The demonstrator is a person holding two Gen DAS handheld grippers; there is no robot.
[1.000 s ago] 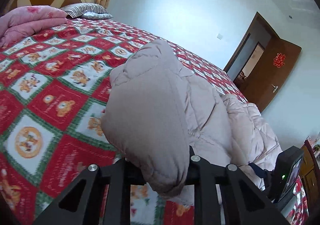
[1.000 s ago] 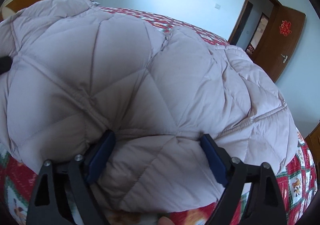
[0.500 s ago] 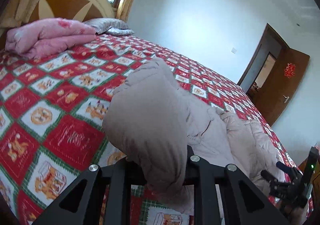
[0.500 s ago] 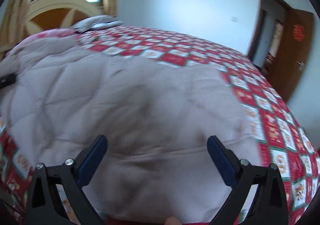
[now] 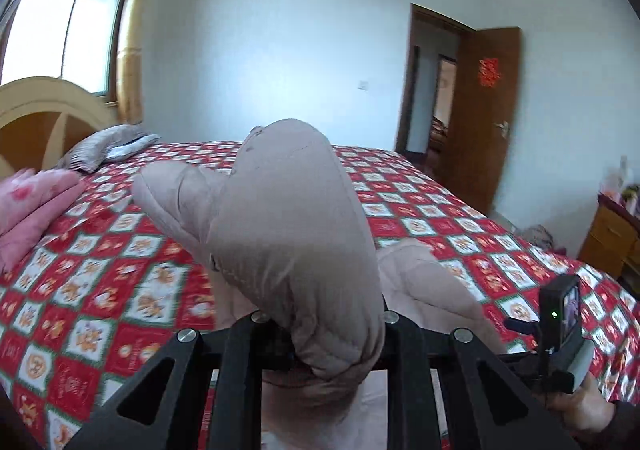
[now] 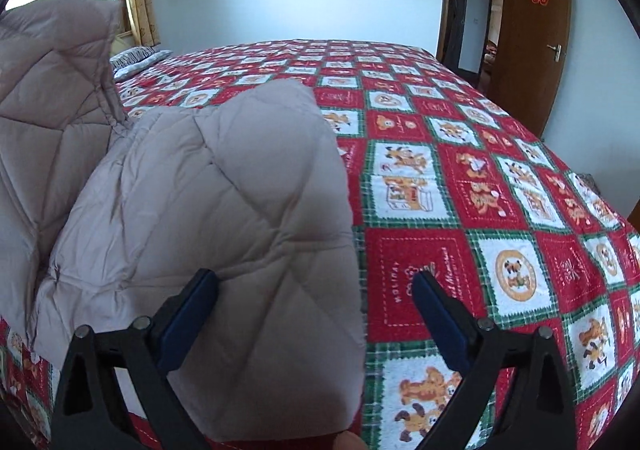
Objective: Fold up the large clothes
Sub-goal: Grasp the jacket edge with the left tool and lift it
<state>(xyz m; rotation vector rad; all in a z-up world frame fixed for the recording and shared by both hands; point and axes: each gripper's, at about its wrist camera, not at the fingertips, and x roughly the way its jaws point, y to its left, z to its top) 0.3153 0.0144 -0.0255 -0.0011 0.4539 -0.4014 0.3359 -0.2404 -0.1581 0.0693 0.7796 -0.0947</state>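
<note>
Now your left gripper (image 5: 320, 346) pinches a fold of the coat (image 5: 288, 234) above the bed (image 5: 460, 234), your right gripper (image 6: 316, 314) spread wide — coat hem between its jaws, ungripped.

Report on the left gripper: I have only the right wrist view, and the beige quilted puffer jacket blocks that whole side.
Observer: The left gripper is shut on a thick fold of the beige quilted puffer jacket, holding that fold up above the red, white and green patchwork bedspread.
Operator: Check what lies past it, toward the head of the bed.
Observer: A folded pink blanket lies on the bedspread, just in front of the cream and brown wooden headboard.
</note>
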